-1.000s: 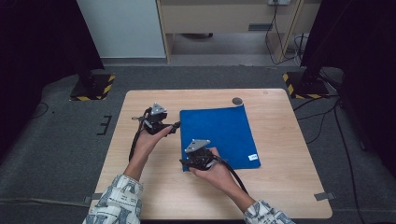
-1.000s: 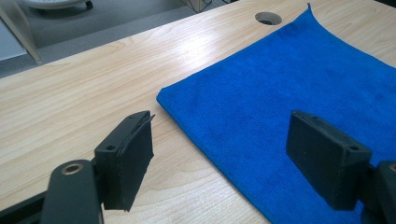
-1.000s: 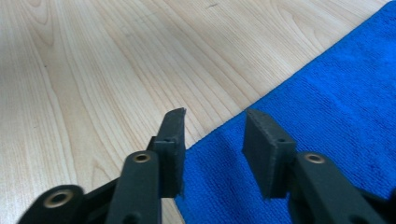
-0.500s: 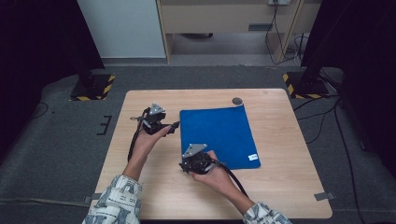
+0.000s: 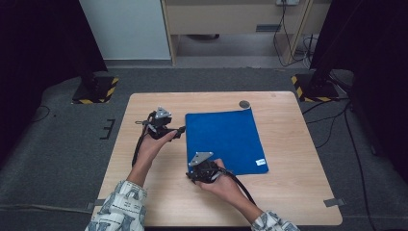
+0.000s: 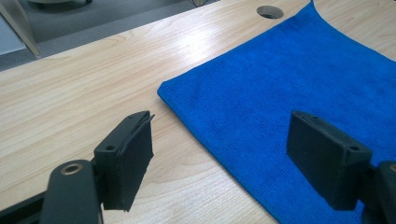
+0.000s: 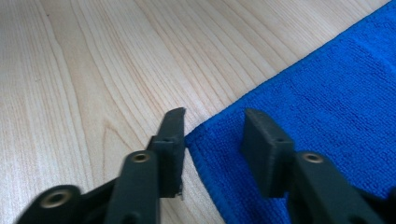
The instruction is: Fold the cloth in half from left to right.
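Looks like I'm in some lab: bare wooden table (image 5: 288, 192) on grey carpet (image 5: 62, 159), hazard-striped stand feet (image 5: 96, 91), cables (image 5: 337, 130) trailing around.

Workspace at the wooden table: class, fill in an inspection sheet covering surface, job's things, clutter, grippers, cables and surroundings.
Surface: light wooden table, round cable hole near the far edge.
Job's things: blue cloth lying flat, small white tag at one near corner.
Clutter: nothing seen.
Grippers: left gripper open, jaws wide, over the cloth's far left corner; right gripper with jaws just closing, astride the cloth's near left corner, pads not yet pressing it.
Cables: a black cable trails from the right gripper; more cables on the floor at right.
Surroundings: grey carpet, stand bases with yellow-black striped tape, pale cabinet behind.
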{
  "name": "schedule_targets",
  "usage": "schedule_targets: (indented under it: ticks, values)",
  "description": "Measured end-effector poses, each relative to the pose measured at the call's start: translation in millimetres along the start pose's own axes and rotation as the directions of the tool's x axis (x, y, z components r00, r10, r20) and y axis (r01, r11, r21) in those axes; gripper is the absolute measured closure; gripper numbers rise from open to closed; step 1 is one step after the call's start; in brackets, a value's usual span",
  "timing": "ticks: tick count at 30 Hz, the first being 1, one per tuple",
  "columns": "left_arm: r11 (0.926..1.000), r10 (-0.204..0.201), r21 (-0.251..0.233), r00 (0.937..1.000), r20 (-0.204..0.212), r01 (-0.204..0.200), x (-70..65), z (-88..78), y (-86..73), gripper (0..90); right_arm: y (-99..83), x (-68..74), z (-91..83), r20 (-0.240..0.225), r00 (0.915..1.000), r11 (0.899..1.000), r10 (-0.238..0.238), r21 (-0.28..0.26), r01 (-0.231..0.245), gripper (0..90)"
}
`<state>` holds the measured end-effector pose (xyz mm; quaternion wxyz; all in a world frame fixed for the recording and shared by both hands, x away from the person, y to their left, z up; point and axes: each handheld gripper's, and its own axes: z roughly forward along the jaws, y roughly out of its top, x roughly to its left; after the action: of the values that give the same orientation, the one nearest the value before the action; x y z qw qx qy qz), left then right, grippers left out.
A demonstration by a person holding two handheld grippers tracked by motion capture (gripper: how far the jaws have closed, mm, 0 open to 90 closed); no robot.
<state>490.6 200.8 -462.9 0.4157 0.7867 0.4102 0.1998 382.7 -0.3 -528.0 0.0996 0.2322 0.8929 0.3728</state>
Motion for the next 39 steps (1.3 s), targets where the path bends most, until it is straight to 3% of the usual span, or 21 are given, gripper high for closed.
schedule_targets:
  ticks: [1,3,7,20,24,28,30,33,35,36,37,39]
  values:
    - [1.0,0.0,-0.002,1.0,0.0,0.0,-0.2,-0.1,0.0,22.4,0.0,0.0,0.0,0.0,1.0,1.0,0.0,0.0,0.0,70.0]
    - [1.0,-0.002,-0.001,1.0,0.002,0.002,-0.4,-0.2,-0.1,22.4,1.0,-1.7,-0.1,0.024,0.9997,1.0,0.012,0.008,-0.012,81.6]
    - [1.0,-0.008,-0.003,0.9999,0.007,0.008,-0.3,-0.6,0.2,22.4,2.6,-4.3,0.8,0.04,0.9983,0.999,0.042,0.012,-0.043,87.2]
    - [0.9998,-0.019,0.006,0.9998,0.004,0.019,3.7,2.3,-2.3,24.8,14.3,18.2,-1.3,-0.006,0.9981,0.997,0.062,-0.037,-0.062,87.3]
    - [0.9995,-0.031,-0.011,0.9995,0.001,0.031,8.3,6.5,-2.2,32.9,17.2,26.7,0.1,-0.019,0.9981,0.997,0.059,-0.05,-0.06,87.2]
    - [0.9994,-0.01,0.033,0.9999,0.009,0.01,10.3,16.6,2.4,34.2,17.0,32.6,0.1,-0.029,0.9972,0.996,0.068,-0.053,-0.07,87.1]
    - [0.9992,0.02,0.033,0.9998,-0.006,-0.02,10.7,21.6,3.8,36.0,16.9,36.1,0.0,-0.033,0.997,0.996,0.069,-0.055,-0.071,87.1]
    - [0.9964,0.038,0.076,0.9991,-0.018,-0.037,14.2,33.8,6.1,35.5,16.6,37.6,-0.2,-0.04,0.9964,0.995,0.074,-0.059,-0.076,87.1]
    - [0.9973,0.037,0.065,0.9991,-0.022,-0.036,17.3,40.7,6.0,37.6,15.6,40.0,0.3,-0.044,0.9957,0.994,0.081,-0.065,-0.084,87.2]
    - [0.9985,0.017,0.051,0.9998,0.001,-0.017,17.9,43.6,4.8,37.6,15.6,40.0,0.3,-0.044,0.9957,0.994,0.081,-0.065,-0.084,87.2]
    - [0.9984,0.023,0.052,0.9991,-0.035,-0.021,22.8,45.9,3.0,38.9,15.4,40.6,0.6,-0.045,0.9953,0.994,0.086,-0.066,-0.089,87.1]
    - [0.998,0.013,0.063,0.9981,-0.06,-0.009,28.8,49.5,-0.9,40.6,15.4,42.3,1.9,-0.052,0.9945,0.993,0.091,-0.065,-0.094,87.2]
